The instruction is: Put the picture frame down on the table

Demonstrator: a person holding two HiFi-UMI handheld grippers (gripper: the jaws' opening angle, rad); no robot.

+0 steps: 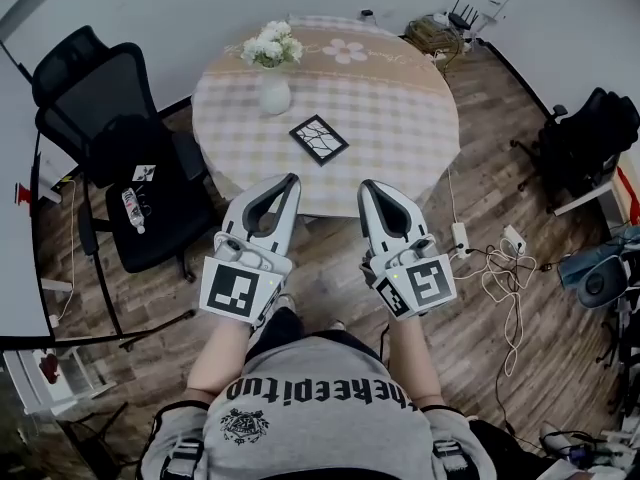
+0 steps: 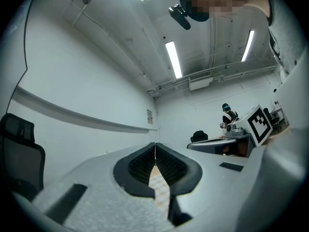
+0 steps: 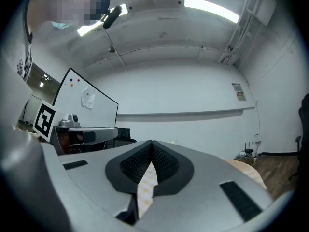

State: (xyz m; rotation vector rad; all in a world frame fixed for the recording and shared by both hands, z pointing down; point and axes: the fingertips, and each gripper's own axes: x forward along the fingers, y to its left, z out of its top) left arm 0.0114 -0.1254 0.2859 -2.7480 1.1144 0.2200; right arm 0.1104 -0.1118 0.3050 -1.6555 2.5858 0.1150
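Nearest the camera, the grey-and-white left gripper (image 1: 291,179) and the grey-and-white right gripper (image 1: 365,185) are being held side by side in front of the person's grey printed shirt (image 1: 320,388). They are above the brown wood-plank floor (image 1: 330,263), and both are being pointed towards the table. In each gripper view the black ribbed pads (image 2: 140,166) (image 3: 166,166) are being pressed together at their tips. Nothing is being pinched between them, and only a sliver of checked cloth is being shown through the gap lower down.

Just beyond the tips, the round table under a beige-and-white checked cloth (image 1: 400,118) is being viewed from above. The small square black picture frame (image 1: 318,139) is lying flat near its middle, well apart from both grippers. Farther back, a white vase of white flowers (image 1: 274,90) is standing upright near the left rim. A black mesh office chair (image 1: 120,148) is standing to the left of the table.
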